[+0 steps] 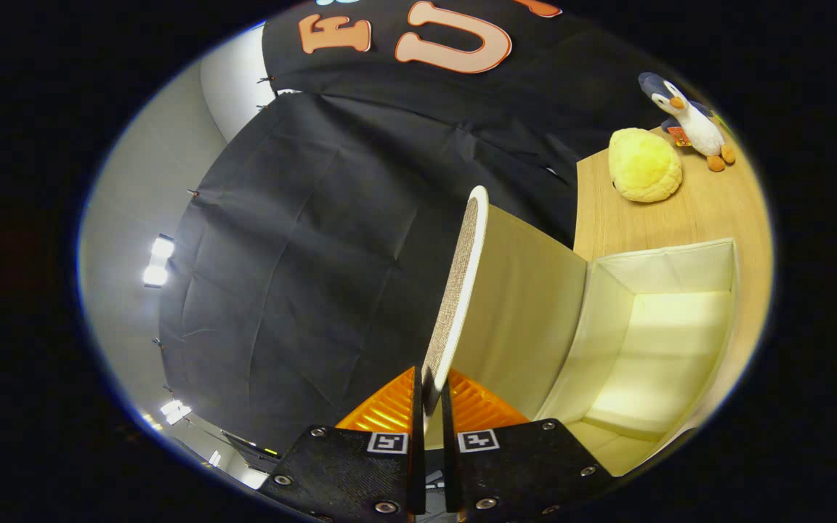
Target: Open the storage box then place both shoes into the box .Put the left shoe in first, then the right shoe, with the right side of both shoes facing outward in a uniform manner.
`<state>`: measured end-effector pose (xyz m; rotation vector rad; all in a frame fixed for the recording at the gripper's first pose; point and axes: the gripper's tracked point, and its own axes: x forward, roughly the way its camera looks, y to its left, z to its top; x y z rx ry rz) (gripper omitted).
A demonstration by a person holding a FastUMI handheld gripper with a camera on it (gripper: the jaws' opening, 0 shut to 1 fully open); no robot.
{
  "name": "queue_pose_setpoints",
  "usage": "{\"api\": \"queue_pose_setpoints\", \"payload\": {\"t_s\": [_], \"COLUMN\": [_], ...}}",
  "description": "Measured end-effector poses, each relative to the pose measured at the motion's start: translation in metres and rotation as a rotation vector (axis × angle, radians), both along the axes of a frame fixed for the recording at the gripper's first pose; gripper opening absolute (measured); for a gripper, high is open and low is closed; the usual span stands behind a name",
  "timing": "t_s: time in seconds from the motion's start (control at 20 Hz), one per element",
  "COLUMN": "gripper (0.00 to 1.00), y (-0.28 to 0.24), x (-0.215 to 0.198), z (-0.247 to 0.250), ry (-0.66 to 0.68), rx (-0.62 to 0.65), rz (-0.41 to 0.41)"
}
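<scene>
The storage box (669, 265) stands open on the wooden table, its cream inside bare. Its lid (462, 276) is swung up to near upright, seen edge-on, with a woven outer face and a pale inner face. My gripper (429, 396) is shut on the lid's free edge, one finger on each face. I see no shoe in the box.
On the wooden table (709, 211) beyond the box lie a yellow plush toy (644, 165) and a penguin plush toy (691, 120). The black cloth wall (302, 254) hangs behind the lid. Bright lamps (159, 261) shine off to the side.
</scene>
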<state>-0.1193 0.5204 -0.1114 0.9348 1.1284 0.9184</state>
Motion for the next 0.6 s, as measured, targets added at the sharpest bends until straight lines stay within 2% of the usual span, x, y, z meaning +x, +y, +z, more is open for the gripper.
{"api": "queue_pose_setpoints", "payload": {"t_s": [0.3,0.6], "gripper": [0.11,0.11], "y": [0.055,0.093], "x": [-0.008,-0.002], "z": [-0.01,-0.039], "ry": [-0.002,0.058], "rx": [-0.046,-0.073], "rz": [0.032,0.003]}}
